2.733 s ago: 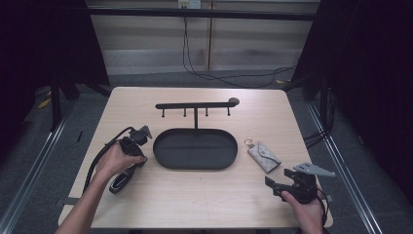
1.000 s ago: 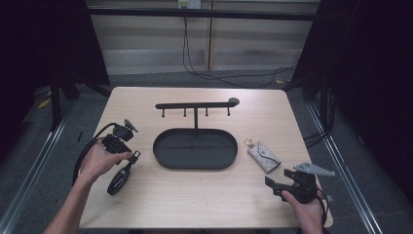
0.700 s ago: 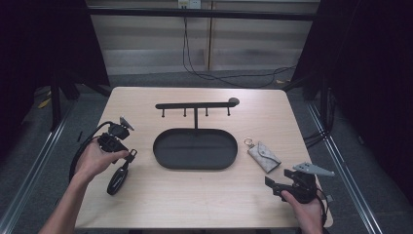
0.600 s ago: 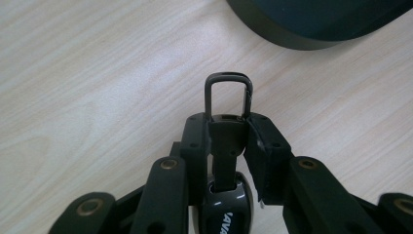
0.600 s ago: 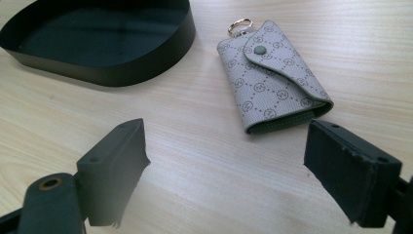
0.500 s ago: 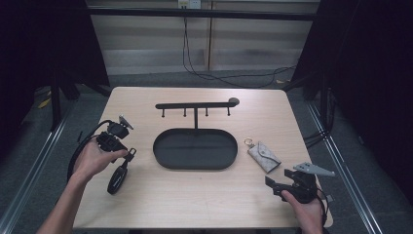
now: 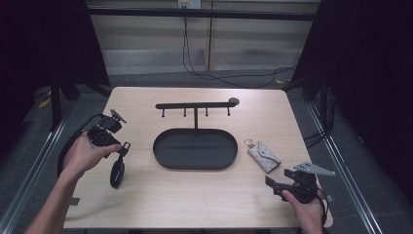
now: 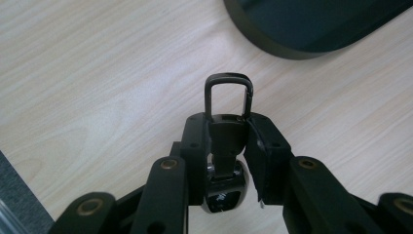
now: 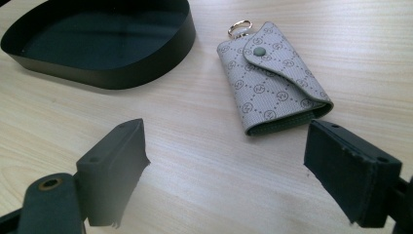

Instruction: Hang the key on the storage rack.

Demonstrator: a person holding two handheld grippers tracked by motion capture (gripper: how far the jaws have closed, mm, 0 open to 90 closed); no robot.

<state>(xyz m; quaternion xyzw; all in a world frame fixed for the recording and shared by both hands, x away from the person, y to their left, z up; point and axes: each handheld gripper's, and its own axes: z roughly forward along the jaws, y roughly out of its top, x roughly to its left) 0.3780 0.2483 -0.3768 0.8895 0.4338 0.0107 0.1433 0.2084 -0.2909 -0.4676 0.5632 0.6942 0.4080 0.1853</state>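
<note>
gripping a black key fob (image 8: 225, 161) between its jaws, the left gripper (image 7: 113, 141) sits at nine o'clock on the pale wooden table (image 7: 204, 204), held in the person's left hand (image 7: 84, 155). in the left gripper view the fob shows a squared black metal loop (image 8: 229, 97) rising past the jaw tips and a glossy rounded body below the pads (image 8: 195, 146); the jaws press on its narrow neck from both sides. in the high view a dark elongated piece hangs down from the gripper toward six o'clock, its end on the tabletop.

at the centre stands a black oval tray (image 7: 196, 148) with an upright post and a crossbar with small hooks (image 7: 195, 105) at twelve o'clock.

at four o'clock of the tray lies a grey key pouch (image 9: 272, 78) — patterned fabric, a rounded flap closed by a green snap, a small metal ring (image 9: 238, 25) at its top end. it lies flat, apart from the tray.

the right gripper (image 7: 280, 186) rests at five o'clock in the person's right hand (image 7: 304, 212), jaws spread wide and holding nothing — the pouch lies just beyond them.
</note>
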